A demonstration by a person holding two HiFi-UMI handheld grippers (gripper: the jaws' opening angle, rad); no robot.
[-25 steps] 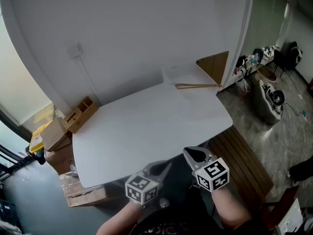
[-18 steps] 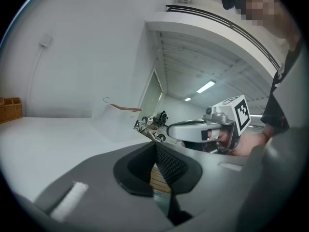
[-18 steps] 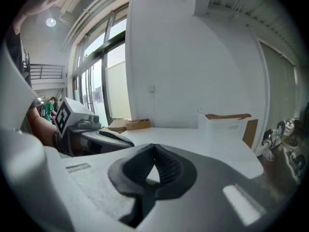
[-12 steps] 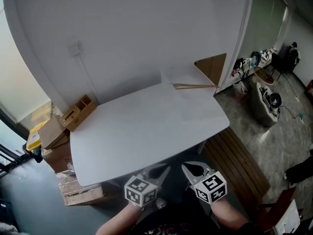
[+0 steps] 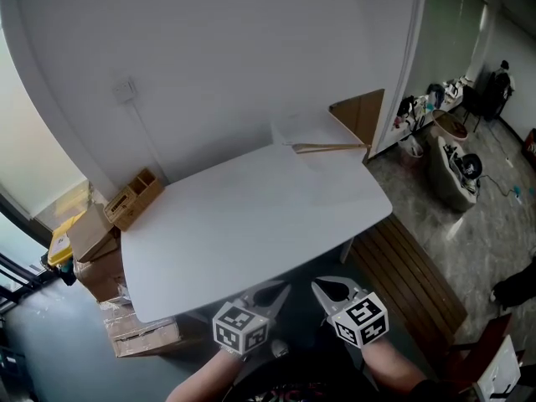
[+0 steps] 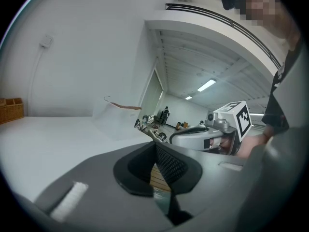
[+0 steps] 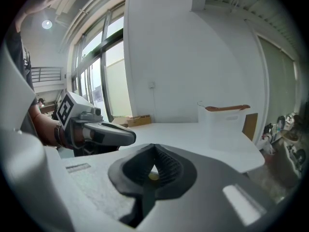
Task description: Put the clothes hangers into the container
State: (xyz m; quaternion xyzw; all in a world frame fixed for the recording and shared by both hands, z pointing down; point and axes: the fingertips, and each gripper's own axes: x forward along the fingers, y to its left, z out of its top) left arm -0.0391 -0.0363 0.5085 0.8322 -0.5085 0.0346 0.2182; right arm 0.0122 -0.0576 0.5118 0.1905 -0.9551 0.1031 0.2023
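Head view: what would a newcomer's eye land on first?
The broad white table fills the middle. At its far right corner stands a translucent container with a wooden hanger at its rim. At the near edge, the left gripper and right gripper hang low, tongs shut and empty.

No legible text; coded squares on left gripper [image 5: 283,291], right gripper [image 5: 322,287]; cardboard box [image 5: 94,234] possibly labelled, too small.

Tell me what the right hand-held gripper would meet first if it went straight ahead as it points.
Probably the white table, near its front edge, though depth is unclear. The white container stands to the right of that line.
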